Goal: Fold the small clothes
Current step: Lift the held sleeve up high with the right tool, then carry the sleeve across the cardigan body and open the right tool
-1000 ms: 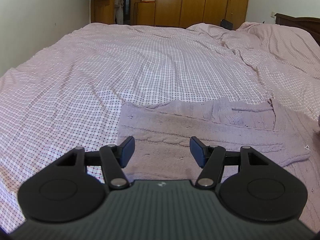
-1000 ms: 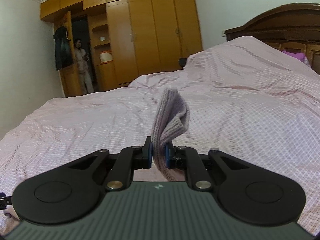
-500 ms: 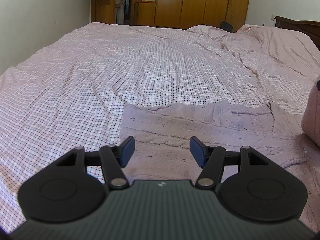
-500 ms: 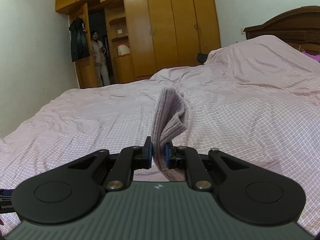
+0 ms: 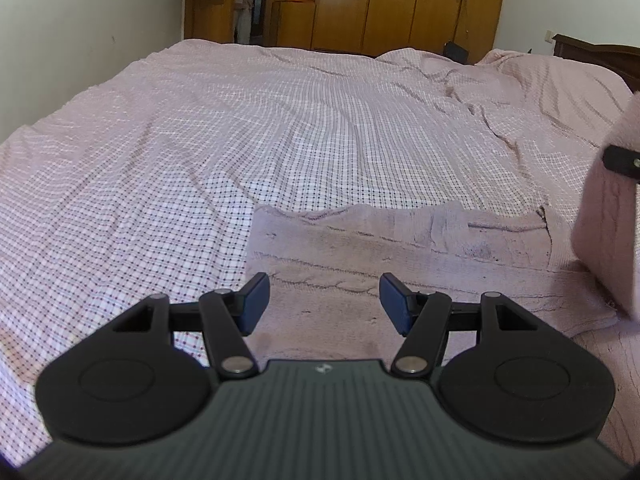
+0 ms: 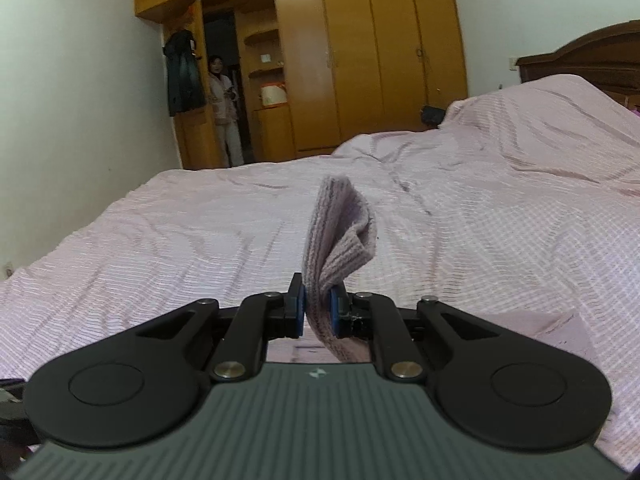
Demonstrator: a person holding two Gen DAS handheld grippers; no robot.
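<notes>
A small mauve knitted sweater [image 5: 384,248] lies flat on the checked bedspread [image 5: 280,132]. My left gripper [image 5: 322,302] hovers open over its near left part, with nothing between the blue pads. At the right edge of the left wrist view, a lifted part of the sweater [image 5: 612,220] hangs from the right gripper's black finger [image 5: 622,160]. In the right wrist view my right gripper [image 6: 317,312] is shut on a fold of that ribbed knit [image 6: 340,232], which sticks up above the pads.
The pink bedspread [image 6: 480,220] is rumpled toward the dark wooden headboard [image 6: 584,56] on the right. Wooden wardrobes [image 6: 372,52] line the far wall. A person [image 6: 224,112] stands in the doorway beside a hanging dark jacket [image 6: 182,72].
The right gripper has carried its fold of the sweater up and leftwards, so the lifted cloth now shows at the right edge of the left wrist view. The left gripper has kept still.
</notes>
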